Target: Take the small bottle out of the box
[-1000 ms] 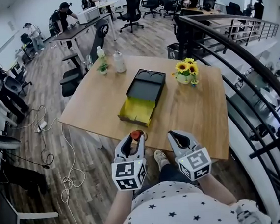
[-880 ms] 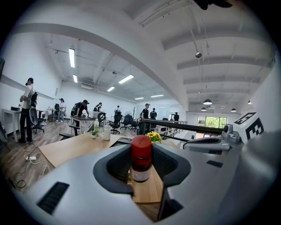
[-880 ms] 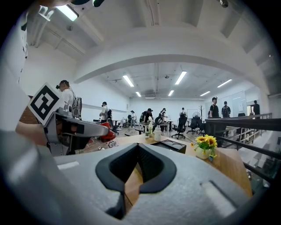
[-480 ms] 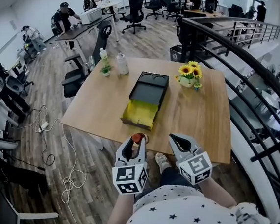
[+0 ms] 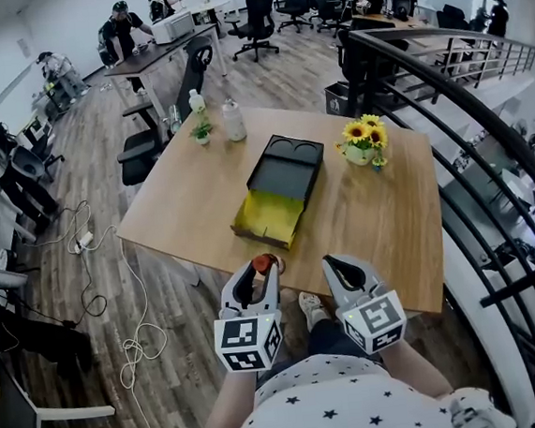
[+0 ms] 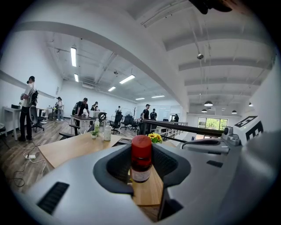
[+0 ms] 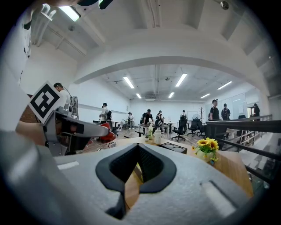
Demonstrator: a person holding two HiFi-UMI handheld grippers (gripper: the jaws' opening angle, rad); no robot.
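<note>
My left gripper is nearest, low in the head view, just off the near edge of the table. Its jaws are clamped on the small bottle: red cap, dark glass, pale label, standing upright between the pads. The bottle is out of the box and well apart from it, held over the table's near edge.

My right gripper is just beside the left one, at about the same height. Its jaws are closed together with nothing between them; only table wood shows through the gap in the right gripper view.

Further out, mid table, is the box: a yellow tray part on the near side, and a black part behind with two round hollows. To its right is a pot of sunflowers. At the far left corner stand a white bottle, a small plant and a green-capped bottle. A black railing runs along the right. Beyond are desks, office chairs and several people.
</note>
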